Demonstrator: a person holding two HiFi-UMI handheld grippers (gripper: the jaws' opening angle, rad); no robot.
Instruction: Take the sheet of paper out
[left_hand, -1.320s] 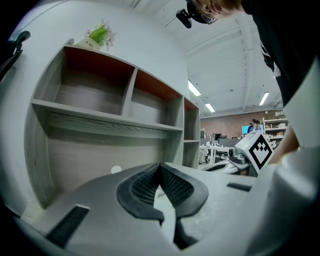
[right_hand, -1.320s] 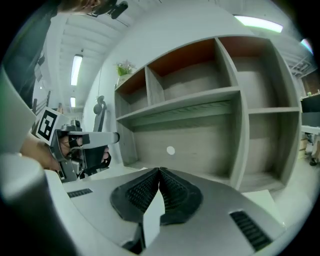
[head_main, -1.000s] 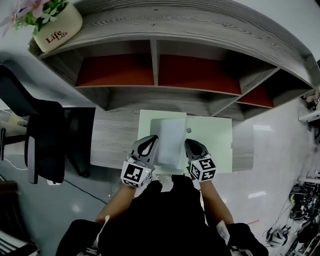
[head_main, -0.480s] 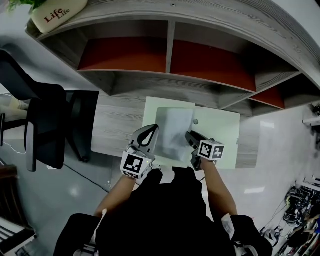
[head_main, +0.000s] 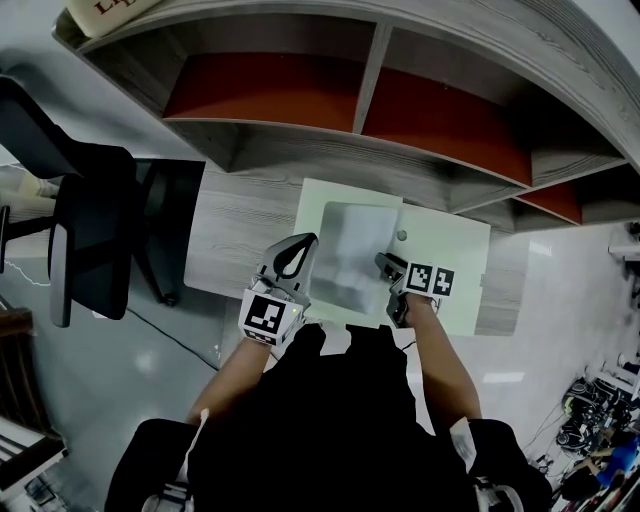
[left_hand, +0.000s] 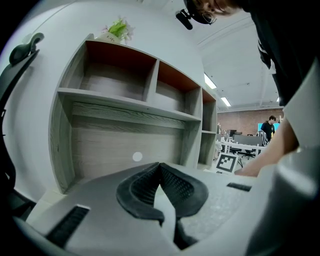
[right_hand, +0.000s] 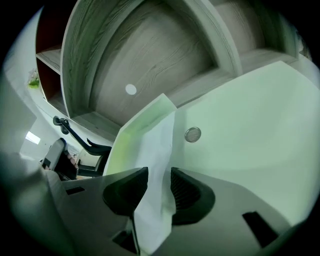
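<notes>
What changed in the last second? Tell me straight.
The right gripper rolled onto its side and dipped; its jaws have just been opening, letting go of the sheet of paper, which still stands between them. The left gripper stays beside the sheet; the green mat lies as before.

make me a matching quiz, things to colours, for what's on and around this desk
Things:
1 paper
2 folder
3 chair
4 shelf back

Colours:
a red
b black
c white
d pale green

Pairs: 1-c, 2-d, 3-b, 4-a
</notes>
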